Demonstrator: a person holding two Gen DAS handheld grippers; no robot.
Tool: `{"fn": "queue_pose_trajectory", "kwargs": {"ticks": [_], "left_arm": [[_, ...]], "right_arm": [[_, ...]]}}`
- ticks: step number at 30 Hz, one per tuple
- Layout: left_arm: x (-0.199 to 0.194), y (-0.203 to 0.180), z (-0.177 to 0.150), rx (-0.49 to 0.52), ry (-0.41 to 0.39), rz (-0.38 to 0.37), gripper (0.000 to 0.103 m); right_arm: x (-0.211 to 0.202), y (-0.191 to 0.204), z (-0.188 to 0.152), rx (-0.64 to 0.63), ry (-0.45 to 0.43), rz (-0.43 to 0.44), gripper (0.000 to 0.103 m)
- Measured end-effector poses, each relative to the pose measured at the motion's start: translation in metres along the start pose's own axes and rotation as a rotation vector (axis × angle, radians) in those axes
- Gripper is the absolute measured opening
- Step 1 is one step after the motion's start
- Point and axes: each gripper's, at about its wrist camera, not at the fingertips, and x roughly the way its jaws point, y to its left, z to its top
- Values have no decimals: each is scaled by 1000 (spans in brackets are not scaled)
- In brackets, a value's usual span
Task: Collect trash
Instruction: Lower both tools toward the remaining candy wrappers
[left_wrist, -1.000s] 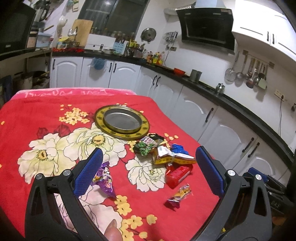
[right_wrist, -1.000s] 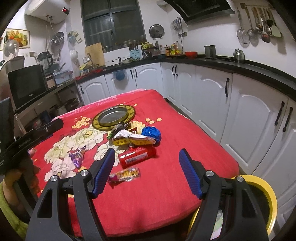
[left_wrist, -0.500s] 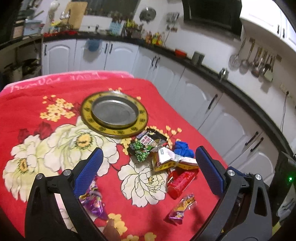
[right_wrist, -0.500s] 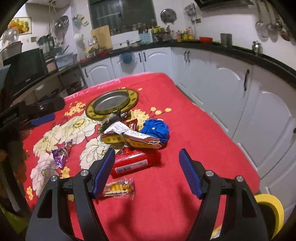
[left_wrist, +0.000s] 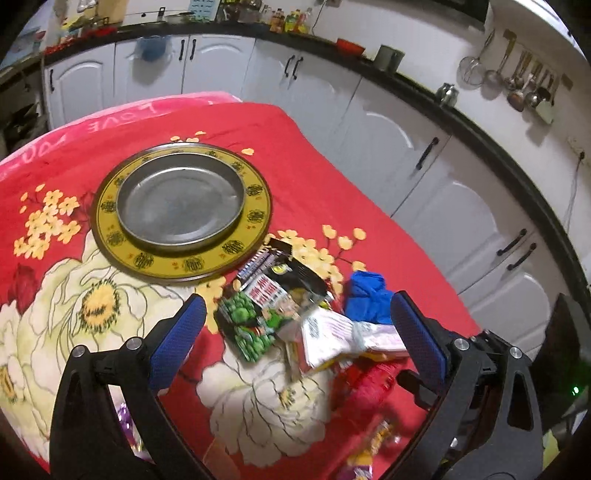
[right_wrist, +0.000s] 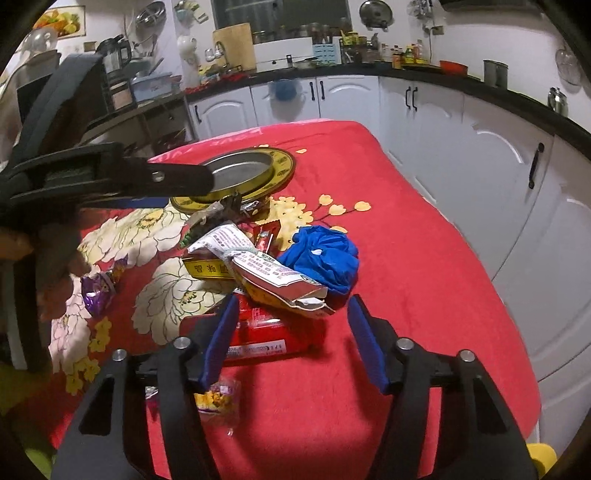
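My right hand-held gripper (right_wrist: 291, 336) is released, jaws wide, straddling the near end of the white snack wrapper (right_wrist: 273, 275) topping the trash pile just in front of the gold-rimmed tray (right_wrist: 255, 173) on the desk (right_wrist: 424, 258). Wrapper's long axis runs diagonally left-far to right-near. Left hand-held gripper (left_wrist: 295, 332) also released, above the pile; right looks nearer.

On the table (right_wrist: 424, 258), a round tray (left_wrist: 181, 210) lies at the far side. Near of it sits a heap of wrappers (right_wrist: 258, 266), with a crumpled cloth (right_wrist: 325, 258) touching its right side. A box (right_wrist: 258, 332) lies under the heap's near edge; a small candy packet (right_wrist: 218, 400) lies nearest.
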Motion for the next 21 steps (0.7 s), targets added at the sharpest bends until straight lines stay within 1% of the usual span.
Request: {"fn": "queue_pose_trajectory", "kwargs": {"ticks": [1, 4, 5, 6, 7, 9, 11, 13, 14, 15, 16, 18, 19, 21], "left_arm": [[4, 2, 2, -11, 11, 0, 92], [17, 6, 6, -21, 44, 7, 92], [20, 7, 6, -18, 52, 8, 92], [23, 8, 6, -18, 57, 7, 91], [26, 9, 6, -22, 65, 0, 86], [31, 12, 7, -42, 84, -24, 81], [34, 18, 6, -65, 95, -29, 73], [37, 22, 5, -85, 104, -40, 62], [38, 26, 4, -101, 111, -47, 59], [38, 28, 4, -109, 113, -53, 51], [38, 31, 4, -119, 118, -58, 45], [39, 35, 3, -140, 133, -73, 28], [40, 38, 2, -150, 140, -77, 24], [39, 42, 0, -160, 143, -83, 22]], "right_arm": [[2, -1, 0, -4, 7, 2, 46], [6, -1, 0, -15, 21, 13, 31], [6, -1, -1, -20, 19, 19, 29], [5, 0, -2, -26, 15, 25, 24], [3, 2, -3, -37, 7, 27, 21], [-1, 4, -5, -52, -3, 34, 18], [-5, 8, -7, -75, -14, 40, 16], [-9, 12, -9, -101, -16, 47, 10], [-11, 15, -11, -114, -18, 50, 9], [-14, 18, -12, -127, -20, 54, 5], [-16, 21, -13, -137, -21, 55, 3], [-19, 27, -14, -155, -21, 54, 1], [-21, 30, -14, -164, -25, 56, 1], [-29, 35, -14, -172, -43, 55, 1]]}}
